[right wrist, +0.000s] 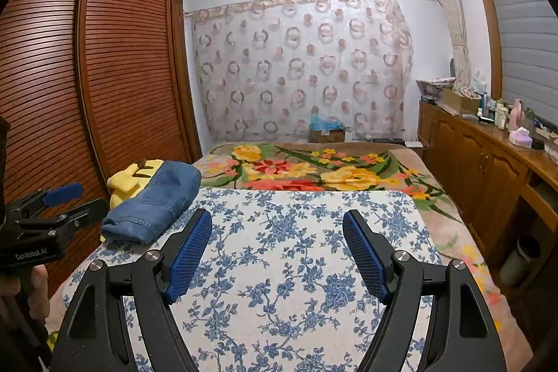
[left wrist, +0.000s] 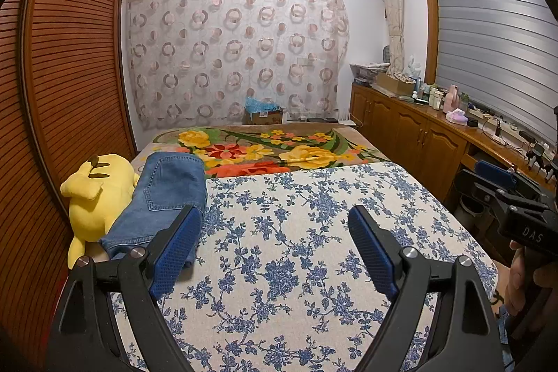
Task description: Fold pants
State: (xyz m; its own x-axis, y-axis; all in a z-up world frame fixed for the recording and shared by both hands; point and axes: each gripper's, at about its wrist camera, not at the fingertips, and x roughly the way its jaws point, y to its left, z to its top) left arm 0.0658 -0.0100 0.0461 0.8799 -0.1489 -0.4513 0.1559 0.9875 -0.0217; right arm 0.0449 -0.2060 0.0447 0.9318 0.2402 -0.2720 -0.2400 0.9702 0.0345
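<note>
Bedroom: bed spread with a blue-flowered white cloth point(left wrist: 296, 250).
Folded jeans point(left wrist: 164, 201) lie at the cloth's left edge against a yellow plush toy point(left wrist: 94, 197); left gripper point(left wrist: 275, 232) and right gripper point(right wrist: 277, 232) hover with jaws wide, holding nothing; slatted wardrobe point(right wrist: 104, 75) left.

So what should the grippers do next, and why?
Probably nothing more than pull back and rest. The jeans already lie folded in a neat bundle at the left edge of the blue-flowered mat, beside the yellow plush. Both the left gripper and right gripper are open and hold nothing, so the folding looks finished.
</note>
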